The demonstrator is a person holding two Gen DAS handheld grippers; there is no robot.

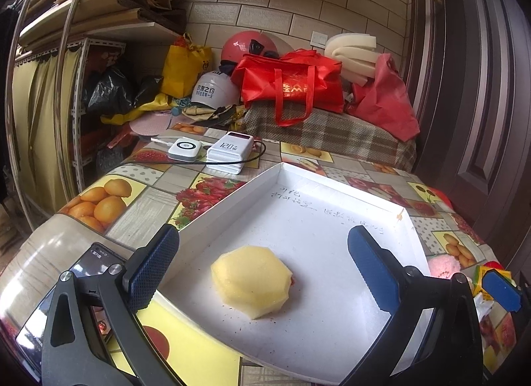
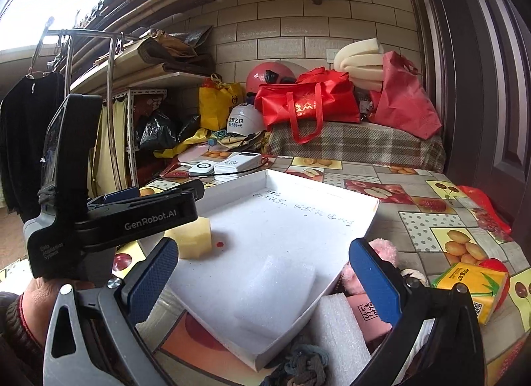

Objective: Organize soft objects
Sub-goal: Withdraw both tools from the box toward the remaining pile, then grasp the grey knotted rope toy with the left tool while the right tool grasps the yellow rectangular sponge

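Here the pale yellow faceted sponge block (image 1: 252, 281) sits loose in the shallow white cardboard tray (image 1: 332, 183), the collecting place; left gripper (image 1: 265, 273) and right gripper (image 2: 265, 281) both gape wide, holding nothing.

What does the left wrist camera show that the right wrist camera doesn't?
Only the left wrist view shows a phone lying at the table's near left edge. Only the right wrist view shows a white foam pad in the tray, a white foam block, a pink plush toy and the person's hand. Both show the white tray, the yellow sponge inside it and the power banks.
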